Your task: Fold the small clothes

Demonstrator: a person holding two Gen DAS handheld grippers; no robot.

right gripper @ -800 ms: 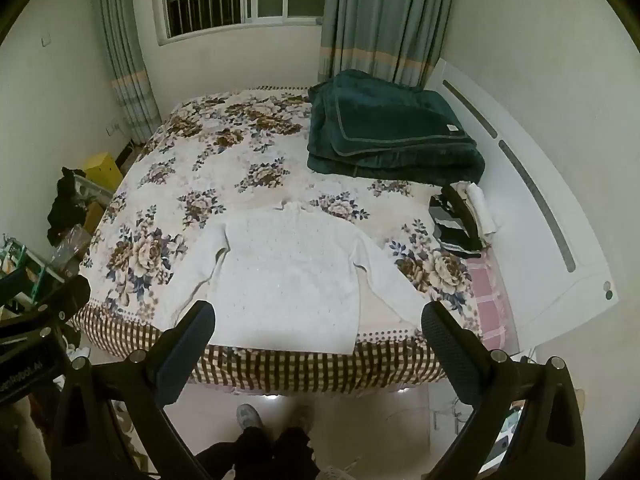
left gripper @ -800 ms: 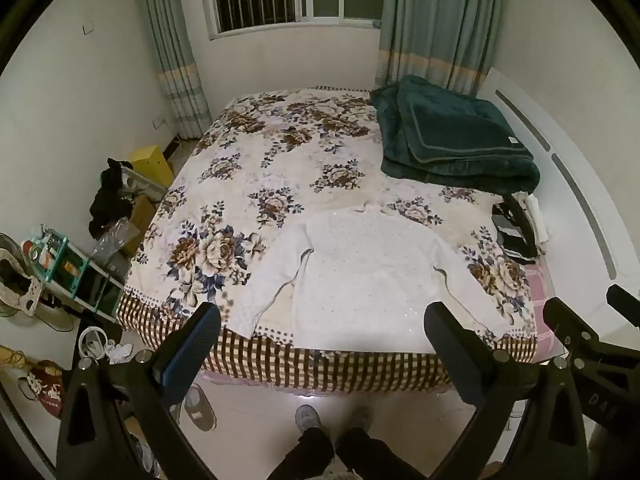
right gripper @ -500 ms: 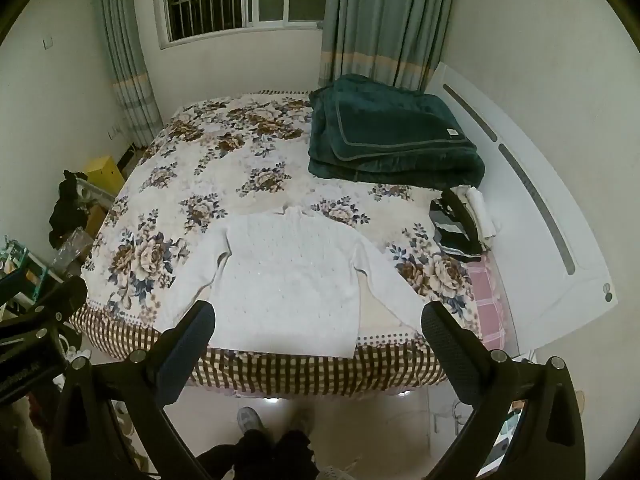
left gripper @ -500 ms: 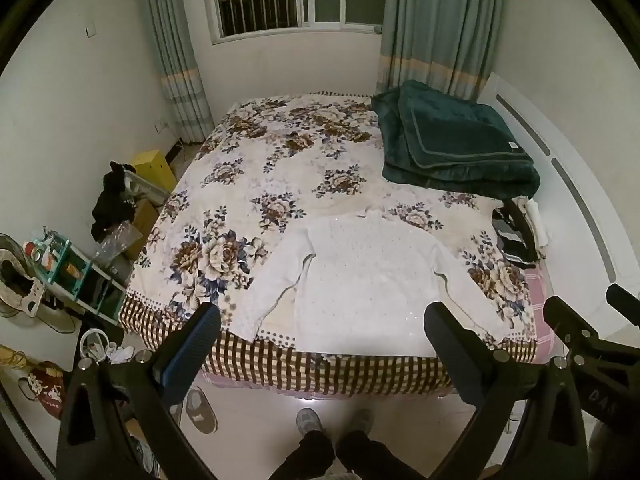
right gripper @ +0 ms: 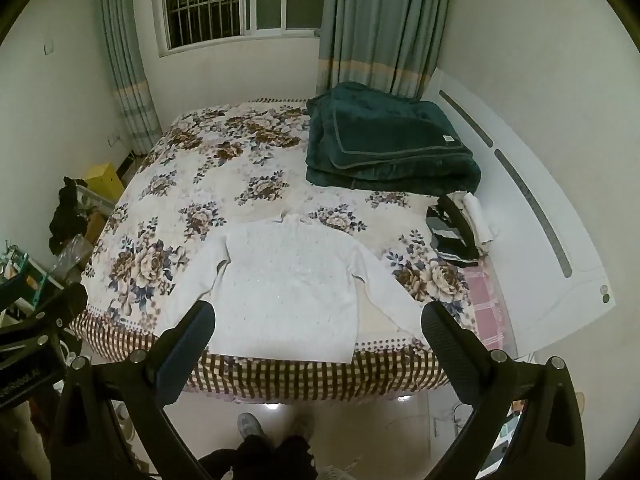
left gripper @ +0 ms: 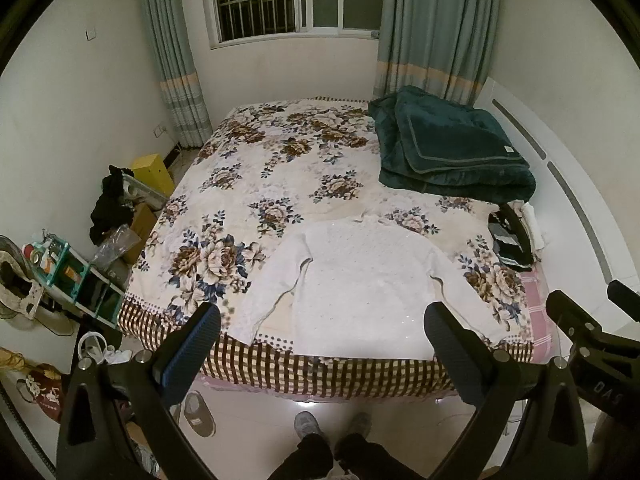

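Nearest the cameras, the left gripper (left gripper: pixel 322 326) is hanging above the floor short of the bed's foot, its two fingers spread fully apart with nothing between them. The right gripper (right gripper: pixel 318 324) is hanging alongside in the same attitude, fingers likewise wide apart and empty, angled down toward the bed. Below them, the person's shoes (left gripper: pixel 332 426) are standing on the glossy tiled floor.

Just beyond, a white sweater (left gripper: pixel 360 280) is lying flat on the floral bedspread (left gripper: pixel 280 160) at the near edge of the bed, hem toward the cameras, neckline away, both sleeves angling outward and down; neither gripper is touching it.

To the right of the sweater, a small pile of dark and white items (right gripper: pixel 456 228) is resting by the white headboard (right gripper: pixel 540 240). Farther back, a folded dark green blanket (right gripper: pixel 384 140) is sitting on the bedspread's right side. At the far wall, grey-green curtains (left gripper: pixel 436 28) are flanking a barred window (left gripper: pixel 256 0). Clutter is lining the floor at left, including a yellow box (left gripper: pixel 152 172).
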